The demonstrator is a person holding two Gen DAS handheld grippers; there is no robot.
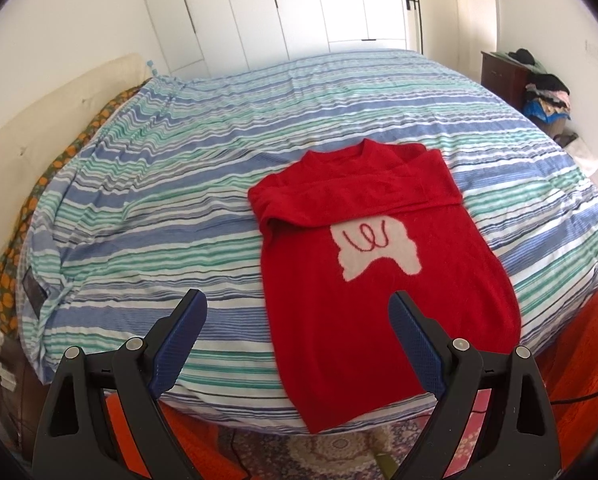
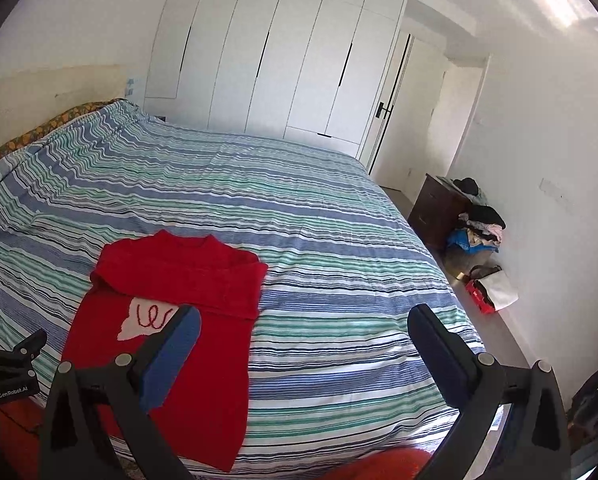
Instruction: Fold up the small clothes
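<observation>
Between my left gripper's (image 1: 297,306) blue pads (image 1: 179,340) lies nothing but air: its jaws stand wide apart and hover above the near edge of the bed (image 1: 179,168). Just ahead and slightly to the right of it lies the red sweater (image 1: 379,280), spread flat on the striped cover, its hem reaching the near edge of the mattress. One sleeve (image 1: 351,196) is folded across the chest, partly covering the white patch (image 1: 375,252) with its red squiggle. My right gripper (image 2: 305,322) is spread wide too, holding nothing, raised over the bed's near edge. From here the sweater sits to the left; the left blue pad (image 2: 171,356) overlaps it in view, though I cannot tell if it touches. At the far left edge of this view a bit of the other gripper's black frame pokes in. Further out, well to the right, a dark nightstand (image 2: 439,212) stands against the wall with a heap of clothes (image 2: 479,224) beside it and a white bag (image 2: 499,288) on the floor. White wardrobe doors (image 2: 279,60) fill the far wall beyond the bed.
</observation>
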